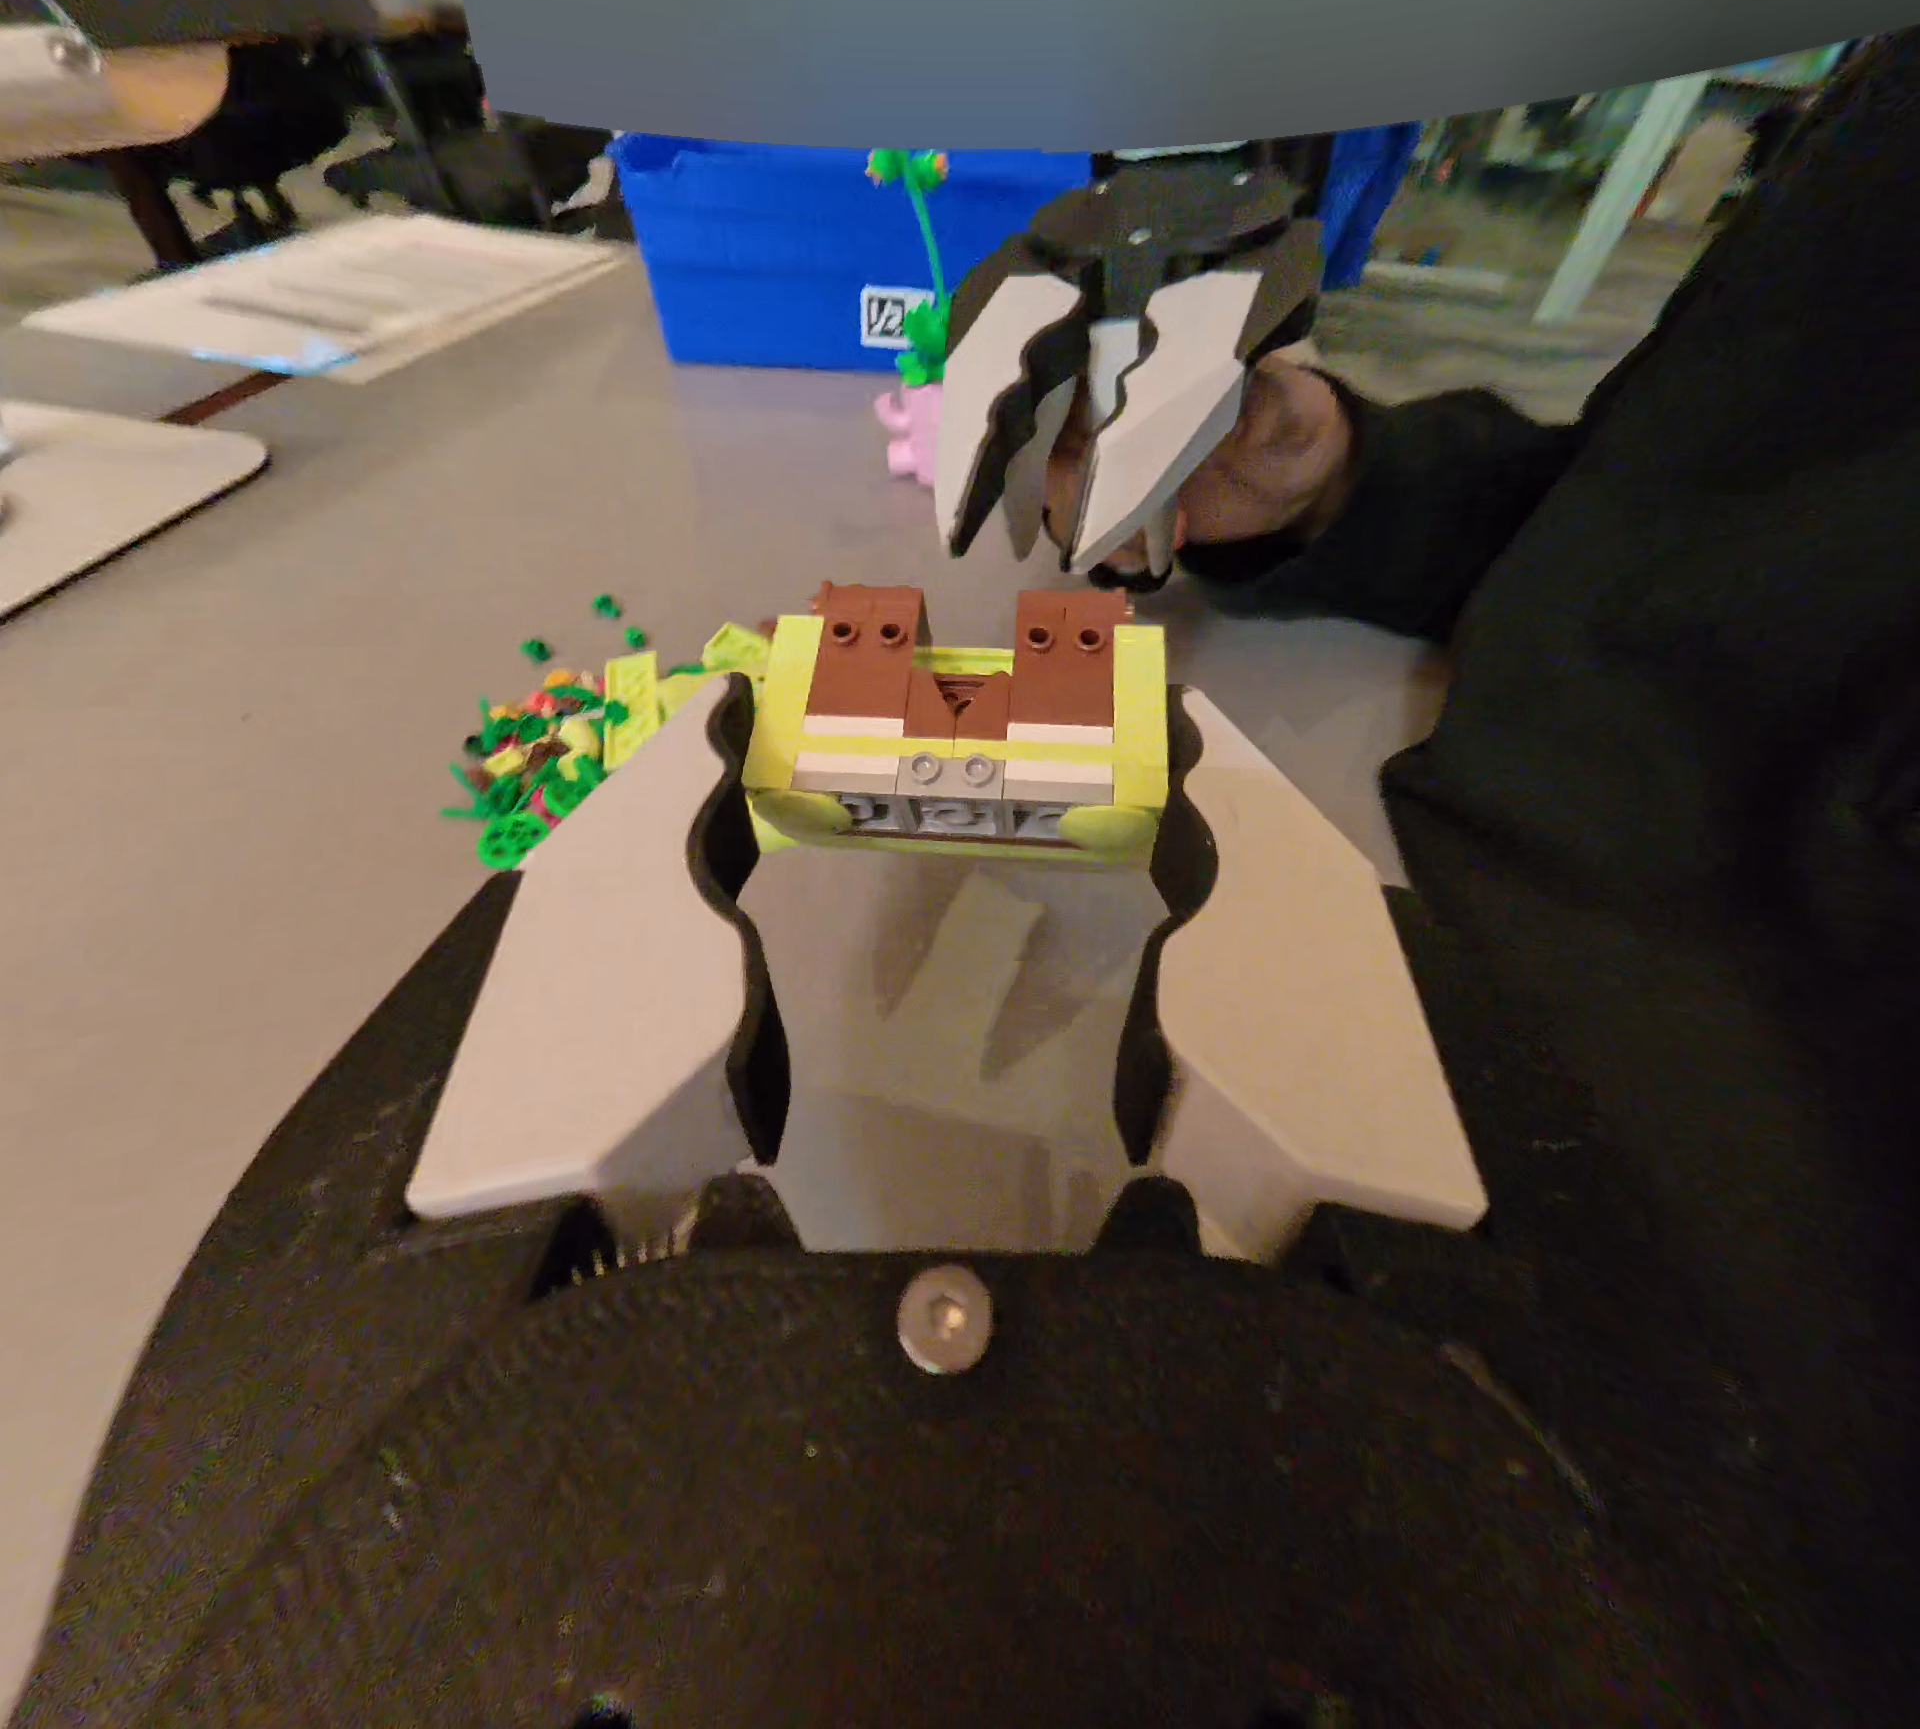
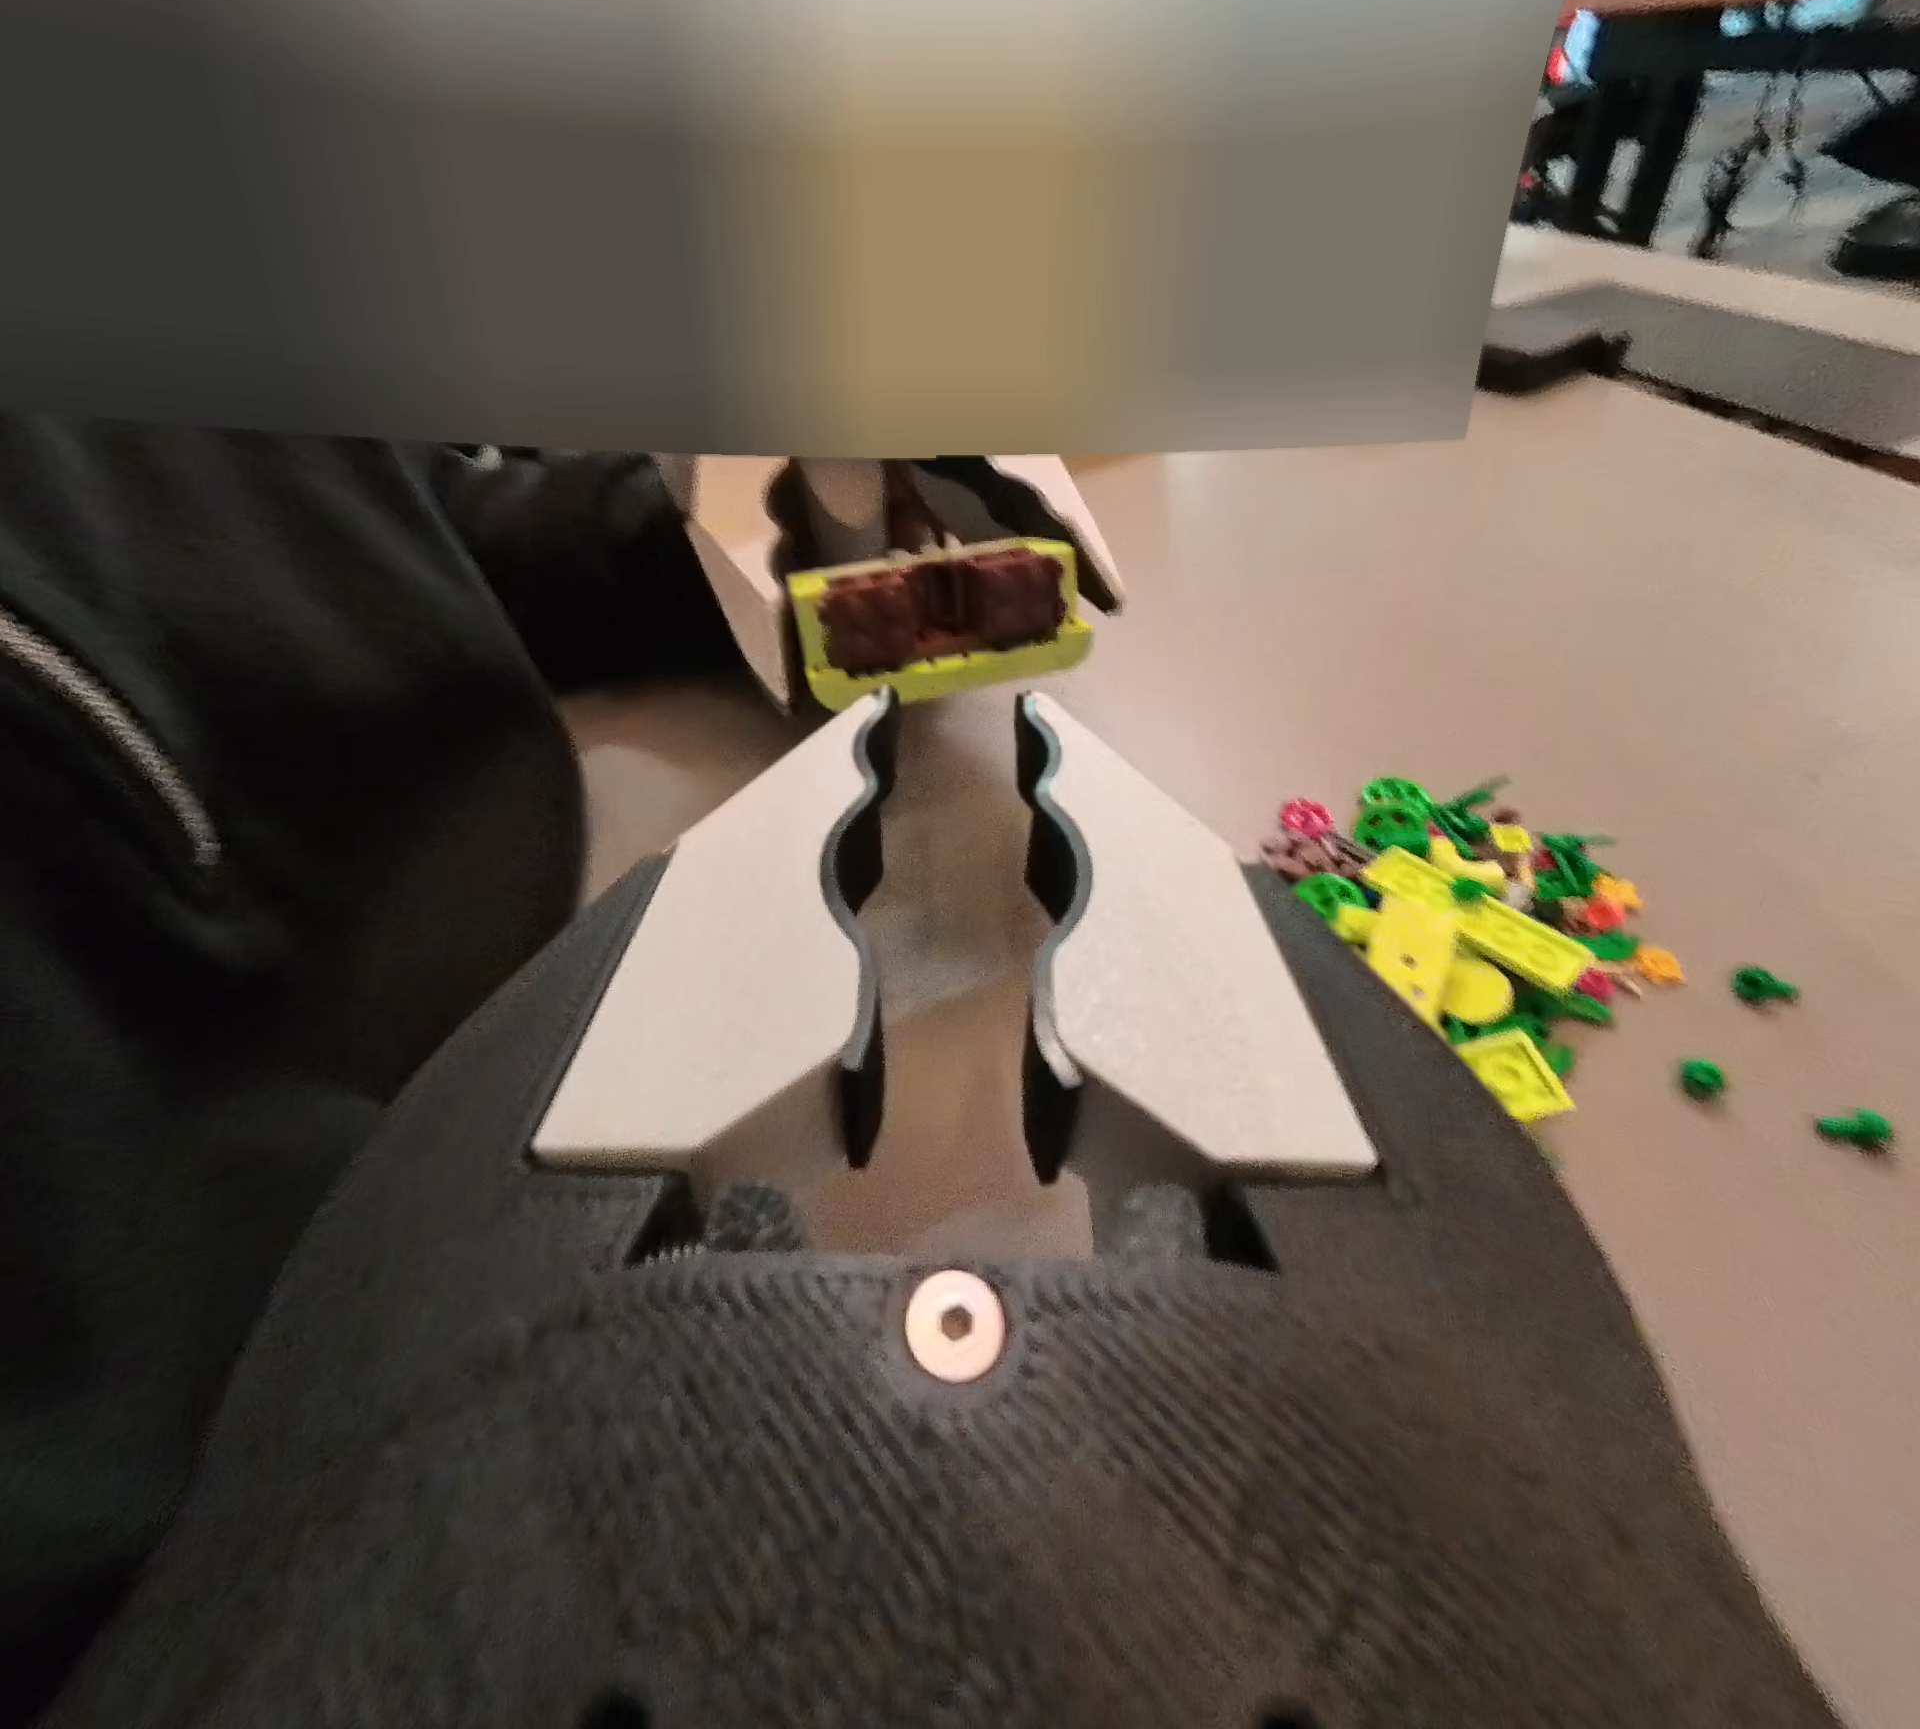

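Between left tool fingers, one brick model, right tool empty

Your left gripper clasps the brick model above the desk. The loose brick pile lies left of it. Behind stand the bin and a brick flower; your right gripper hovers just beyond the model.

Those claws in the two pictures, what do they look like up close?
Each claw, left and right, has two pale grey wedge-shaped fingers with wavy black inner pads, set in a textured black body with one silver screw. The person wears a black sleeve.
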Demonstrator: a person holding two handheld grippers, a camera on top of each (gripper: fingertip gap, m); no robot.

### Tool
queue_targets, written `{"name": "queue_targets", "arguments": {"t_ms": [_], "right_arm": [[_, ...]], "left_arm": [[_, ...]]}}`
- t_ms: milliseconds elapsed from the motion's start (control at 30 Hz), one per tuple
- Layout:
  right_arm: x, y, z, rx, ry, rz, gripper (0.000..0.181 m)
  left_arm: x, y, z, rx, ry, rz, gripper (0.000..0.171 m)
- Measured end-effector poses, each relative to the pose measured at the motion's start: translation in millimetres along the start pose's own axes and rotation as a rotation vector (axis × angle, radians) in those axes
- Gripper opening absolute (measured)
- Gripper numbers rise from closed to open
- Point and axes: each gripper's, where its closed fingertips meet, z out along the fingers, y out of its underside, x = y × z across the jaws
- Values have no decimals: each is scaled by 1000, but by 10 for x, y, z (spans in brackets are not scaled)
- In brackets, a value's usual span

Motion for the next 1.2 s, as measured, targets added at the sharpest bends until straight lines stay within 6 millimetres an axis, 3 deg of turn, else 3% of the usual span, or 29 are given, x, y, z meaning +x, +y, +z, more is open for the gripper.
{"name": "queue_targets", "arguments": {"t_ms": [167,333,567,667,1200], "right_arm": [[-262,-191,-40,119,-182,88,23],[-378,-158,32,107,-248,121,33],[-402,-61,131,55,-223,82,30],[-393,-49,138,48,-209,64,17],[-308,31,125,1,-177,99,17]], "left_arm": [[104,-71,10,64,100,-90,76],[156,-73,49,70,143,-125,76],[232,-40,105,39,167,-117,76],[254,5,134,2,159,-97,76],[192,44,135,-28,132,-110,76]]}}
